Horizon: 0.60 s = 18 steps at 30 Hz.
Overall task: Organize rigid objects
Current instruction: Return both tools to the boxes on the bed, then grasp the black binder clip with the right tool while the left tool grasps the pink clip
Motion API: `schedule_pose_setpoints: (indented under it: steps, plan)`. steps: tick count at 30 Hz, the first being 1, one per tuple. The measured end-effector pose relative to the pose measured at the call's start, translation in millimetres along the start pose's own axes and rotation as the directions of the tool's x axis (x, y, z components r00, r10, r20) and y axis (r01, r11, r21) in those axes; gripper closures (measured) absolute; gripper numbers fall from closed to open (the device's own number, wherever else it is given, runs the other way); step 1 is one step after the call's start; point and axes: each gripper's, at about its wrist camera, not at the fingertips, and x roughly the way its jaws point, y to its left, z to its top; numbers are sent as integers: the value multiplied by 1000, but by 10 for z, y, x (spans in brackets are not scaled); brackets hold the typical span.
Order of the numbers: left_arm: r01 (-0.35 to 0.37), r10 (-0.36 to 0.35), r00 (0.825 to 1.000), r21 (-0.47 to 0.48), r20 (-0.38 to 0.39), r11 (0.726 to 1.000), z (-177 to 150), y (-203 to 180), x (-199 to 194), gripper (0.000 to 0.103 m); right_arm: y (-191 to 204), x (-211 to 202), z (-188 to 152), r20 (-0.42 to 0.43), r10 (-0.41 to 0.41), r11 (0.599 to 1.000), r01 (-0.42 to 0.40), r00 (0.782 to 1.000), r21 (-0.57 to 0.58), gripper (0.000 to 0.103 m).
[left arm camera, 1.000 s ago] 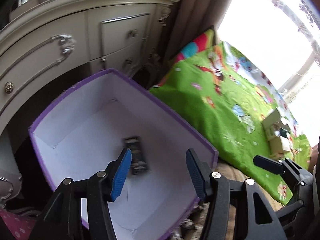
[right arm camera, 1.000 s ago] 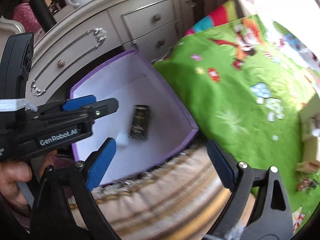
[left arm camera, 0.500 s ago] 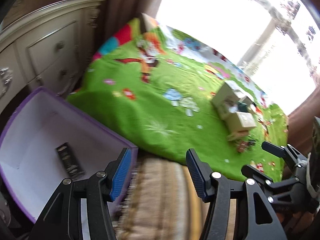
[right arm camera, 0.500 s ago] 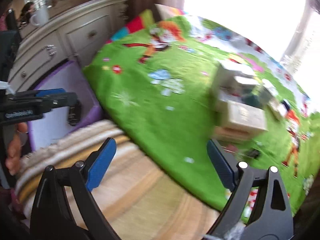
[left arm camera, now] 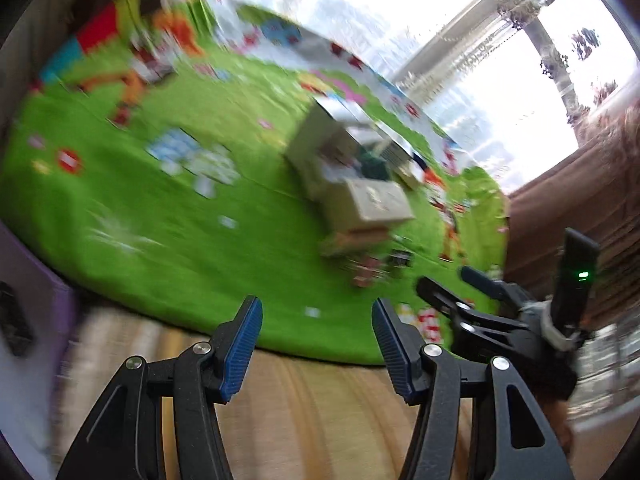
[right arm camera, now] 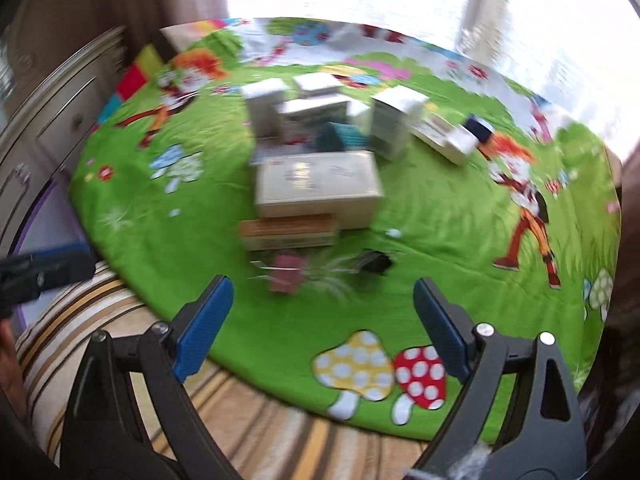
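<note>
Pile of boxes (right arm camera: 316, 184) on the green play mat (right arm camera: 440, 216), every label blurred beyond reading. Left gripper (left arm camera: 316, 344) and right gripper (right arm camera: 320, 320) both gape with nothing between the jaws, the right having just narrowed slightly. Purple box (left arm camera: 60, 304) cut off at the frame edge.

One green play mat (right arm camera: 440, 216) carries a blurred cluster of about eight pale boxes (right arm camera: 316, 186), one orange box (right arm camera: 288, 232) at the cluster's near edge, one teal item (right arm camera: 340, 138) in its middle. Just nearer than the orange box lie one pink item (right arm camera: 286, 276) and one small dark item (right arm camera: 376, 262). One purple bin (left arm camera: 60, 300) sits left of the mat, one dark item (left arm camera: 14, 326) inside.
</note>
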Motion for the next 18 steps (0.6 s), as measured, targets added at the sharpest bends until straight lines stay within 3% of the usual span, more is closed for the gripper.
schedule_pose_setpoints:
  steps: [8, 11, 18]
  plan:
    - [115, -129, 986, -133, -104, 984, 145, -205, 581, 45, -477, 317, -18, -46, 88, 974, -76, 995, 215, 24]
    - [124, -150, 981, -192, -125, 973, 216, -221, 792, 46, -499, 391, -2, -45, 91, 976, -80, 995, 204, 27]
    - [65, -111, 979, -255, -169, 965, 289, -263, 1140, 46, -437, 570, 39, -37, 94, 987, -88, 995, 138, 32]
